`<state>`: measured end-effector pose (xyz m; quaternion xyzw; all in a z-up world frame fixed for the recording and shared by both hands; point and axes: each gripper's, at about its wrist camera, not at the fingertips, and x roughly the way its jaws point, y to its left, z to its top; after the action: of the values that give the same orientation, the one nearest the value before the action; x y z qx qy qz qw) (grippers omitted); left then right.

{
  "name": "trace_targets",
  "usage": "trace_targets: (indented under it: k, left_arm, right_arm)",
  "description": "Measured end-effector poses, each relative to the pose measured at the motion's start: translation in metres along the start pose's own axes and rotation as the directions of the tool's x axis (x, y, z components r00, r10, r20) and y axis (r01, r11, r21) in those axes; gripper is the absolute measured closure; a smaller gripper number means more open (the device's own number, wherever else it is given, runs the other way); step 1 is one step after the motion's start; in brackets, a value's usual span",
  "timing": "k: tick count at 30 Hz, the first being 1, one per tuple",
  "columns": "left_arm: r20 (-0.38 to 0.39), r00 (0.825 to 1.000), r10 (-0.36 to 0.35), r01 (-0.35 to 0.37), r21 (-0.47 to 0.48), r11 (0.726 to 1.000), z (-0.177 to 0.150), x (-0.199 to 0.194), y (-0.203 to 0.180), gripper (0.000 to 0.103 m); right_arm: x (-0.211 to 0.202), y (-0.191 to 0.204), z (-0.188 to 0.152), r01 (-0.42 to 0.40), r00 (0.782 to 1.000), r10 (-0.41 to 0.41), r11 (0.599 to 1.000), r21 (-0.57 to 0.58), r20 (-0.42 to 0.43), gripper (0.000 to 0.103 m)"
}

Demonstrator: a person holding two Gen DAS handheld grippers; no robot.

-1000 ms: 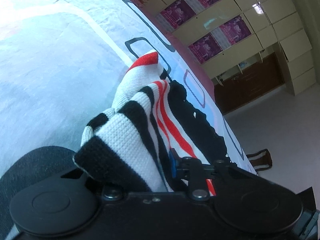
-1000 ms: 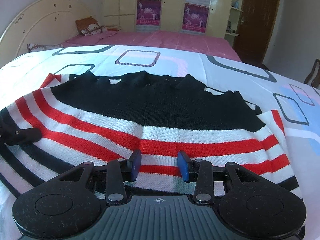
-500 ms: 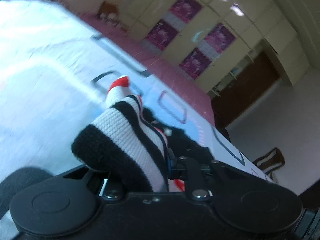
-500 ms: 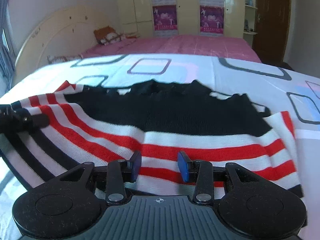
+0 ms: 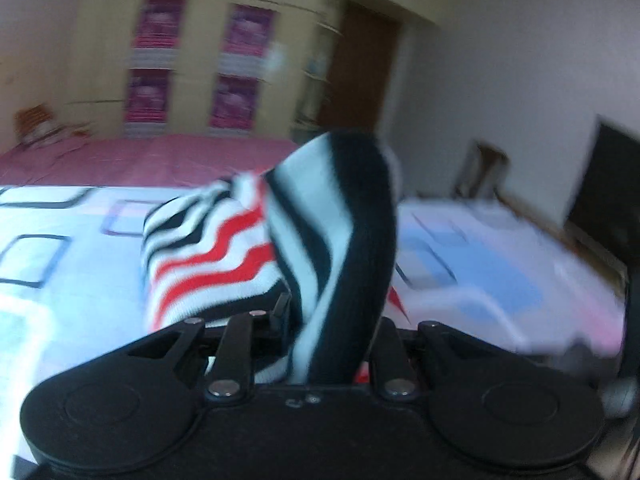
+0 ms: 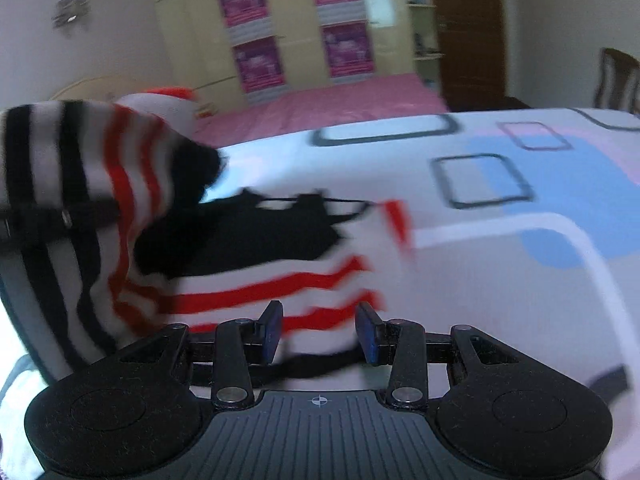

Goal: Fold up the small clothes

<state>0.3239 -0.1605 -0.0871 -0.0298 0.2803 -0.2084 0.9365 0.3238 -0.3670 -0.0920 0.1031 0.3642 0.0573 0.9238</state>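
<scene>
A small knit sweater (image 6: 256,276) with black, white and red stripes lies on the bed. My left gripper (image 5: 320,320) is shut on its black-and-white striped edge (image 5: 336,240) and holds that part lifted and draped over the fingers. In the right wrist view the left gripper (image 6: 52,216) shows at the far left, carrying the raised left side of the sweater. My right gripper (image 6: 318,332) is open at the sweater's near hem, with cloth between and under its blue fingertips (image 6: 272,328).
The bed sheet (image 6: 520,248) is white with blue, pink and dark square outlines. A pink bed (image 6: 340,100) and yellow cupboards with purple posters (image 6: 260,60) stand behind. A wooden chair (image 6: 616,76) stands at the right, by a dark door (image 6: 468,28).
My left gripper has swung the held sweater edge up and over toward the right. The sweater's left side now stands lifted and folding over. The right gripper stays open at the hem.
</scene>
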Motion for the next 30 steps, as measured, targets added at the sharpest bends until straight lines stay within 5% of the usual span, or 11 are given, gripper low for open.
trace_targets:
  k: [3,6,8,9,11,12,13,20,23,25,30]
  left_arm:
    - [-0.096,0.995,0.012,0.001,0.135,0.991,-0.029,0.021,-0.035,0.081]
    - [-0.086,0.995,0.049,-0.022,0.283,0.959,-0.05,0.02,-0.057,0.07]
    - [-0.092,0.996,0.0,0.028,0.302,0.953,-0.054,0.01,-0.062,0.043]
    - [-0.097,0.995,-0.02,0.049,0.309,0.95,-0.055,0.006,-0.066,0.039]
    - [-0.106,0.993,-0.05,0.083,0.332,0.94,-0.062,-0.004,-0.07,0.038]
    - [-0.113,0.992,-0.057,0.093,0.344,0.934,-0.066,-0.009,-0.071,0.038]
    - [-0.117,0.991,-0.066,0.104,0.349,0.932,-0.069,-0.016,-0.07,0.038]
    - [-0.064,0.995,-0.071,0.084,0.225,0.971,-0.064,-0.059,-0.027,0.04]
    - [-0.042,0.999,-0.01,0.015,0.124,0.992,-0.058,-0.073,0.0,0.04]
    - [-0.043,0.998,0.049,-0.045,0.085,0.995,-0.056,-0.075,0.017,0.04]
    - [-0.059,0.992,0.115,-0.114,0.012,0.993,-0.039,-0.061,0.04,0.04]
  right_arm:
    - [-0.011,-0.024,0.002,0.013,1.0,-0.013,0.999,0.053,0.007,0.063]
    - [-0.021,-0.035,0.006,-0.002,1.0,0.0,0.997,0.079,0.024,0.063]
    - [-0.027,-0.036,0.011,-0.032,0.999,0.028,0.995,0.095,0.038,0.063]
    - [-0.028,-0.036,0.013,-0.052,0.998,0.048,0.993,0.104,0.041,0.063]
    - [-0.028,-0.031,0.017,-0.107,0.994,0.103,0.986,0.124,0.042,0.052]
    - [-0.027,-0.029,0.019,-0.13,0.991,0.125,0.983,0.13,0.046,0.03]
    - [-0.026,-0.024,0.02,-0.149,0.988,0.144,0.981,0.128,0.049,0.022]
    - [0.015,0.001,0.023,-0.237,0.966,0.247,0.964,0.124,-0.072,0.022]
    - [0.032,-0.001,0.023,-0.222,0.966,0.237,0.965,0.136,-0.101,0.03]
    - [0.039,-0.004,0.021,-0.217,0.964,0.236,0.964,0.157,-0.121,0.051]
    - [0.047,-0.009,0.019,-0.23,0.959,0.256,0.954,0.192,-0.125,0.07]
